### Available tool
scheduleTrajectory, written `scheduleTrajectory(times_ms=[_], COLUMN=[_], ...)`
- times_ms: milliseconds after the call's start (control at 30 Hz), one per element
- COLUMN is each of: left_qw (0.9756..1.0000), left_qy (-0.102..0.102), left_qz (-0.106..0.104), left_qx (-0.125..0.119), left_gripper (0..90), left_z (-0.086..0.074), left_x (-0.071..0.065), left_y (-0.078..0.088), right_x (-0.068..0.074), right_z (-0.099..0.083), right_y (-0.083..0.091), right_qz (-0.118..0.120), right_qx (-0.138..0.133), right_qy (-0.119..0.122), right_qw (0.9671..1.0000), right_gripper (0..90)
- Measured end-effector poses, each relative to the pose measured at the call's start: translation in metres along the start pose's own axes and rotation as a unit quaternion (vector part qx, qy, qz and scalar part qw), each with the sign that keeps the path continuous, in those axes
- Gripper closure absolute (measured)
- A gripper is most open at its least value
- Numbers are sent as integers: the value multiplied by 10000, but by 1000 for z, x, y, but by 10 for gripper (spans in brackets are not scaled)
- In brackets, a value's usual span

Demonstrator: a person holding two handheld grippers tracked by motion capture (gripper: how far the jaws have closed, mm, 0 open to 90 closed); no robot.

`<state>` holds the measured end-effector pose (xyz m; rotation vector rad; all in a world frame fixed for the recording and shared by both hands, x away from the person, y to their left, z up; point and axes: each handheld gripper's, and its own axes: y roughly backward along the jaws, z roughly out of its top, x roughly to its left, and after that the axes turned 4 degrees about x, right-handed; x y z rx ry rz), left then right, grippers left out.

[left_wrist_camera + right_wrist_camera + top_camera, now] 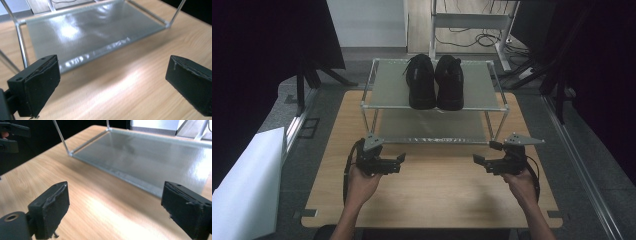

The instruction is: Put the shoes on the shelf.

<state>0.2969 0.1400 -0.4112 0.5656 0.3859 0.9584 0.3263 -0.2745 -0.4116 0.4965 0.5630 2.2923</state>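
Shoes (434, 81) sit atop rack (377, 106); both grippers' jaws empty.

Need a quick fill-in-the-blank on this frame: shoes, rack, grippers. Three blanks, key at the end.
1. The pair of black shoes stands on the ____ shelf of the rack.
2. The left gripper and the right gripper both have their jaws ____, with nothing between them.
3. Both grippers hover over the ____ table in front of the rack.

Missing words: top; open; wooden
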Motion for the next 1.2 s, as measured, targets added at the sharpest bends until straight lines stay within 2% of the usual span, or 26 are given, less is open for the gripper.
scheduleTrajectory(times_ms=[133, 233, 400, 567, 767, 833, 967, 1067, 1200], left_qw=[10000, 9999, 9997, 9995, 9979, 9964, 9925, 9907, 9898], left_qy=[2, -52, -236, -261, -252, -304, -521, -625, -664], left_qz=[-28, -107, -10, -98, -174, -183, -135, -94, -109], left_qx=[89, 37, 72, 146, 573, 773, 1097, 1203, 1254], left_gripper=[0, 0, 0, 0, 0, 0, 0, 0, 0], left_z=[-19, -33, -52, -71, -90, -94, -98, -99, -99], left_x=[-3, -6, -12, -19, -26, -30, -38, -43, -46], left_y=[-3, -5, -11, -18, -30, -35, -46, -51, -54], right_x=[0, 2, 8, 13, 17, 19, 26, 29, 29], right_z=[-17, -30, -47, -65, -85, -89, -94, -96, -99], right_y=[0, -2, -6, -14, -28, -33, -43, -47, -50], right_qz=[-84, -149, -213, -223, -340, -331, -368, -378, -343], right_qx=[128, 185, 377, 615, 1007, 1108, 1374, 1525, 1650], right_qy=[-32, 1, 156, 261, 512, 611, 891, 1062, 1060], right_qw=[9999, 9997, 9989, 9975, 9930, 9914, 9858, 9819, 9800], right_gripper=[28, 0, 0, 0, 0, 0, 0, 0, 0])
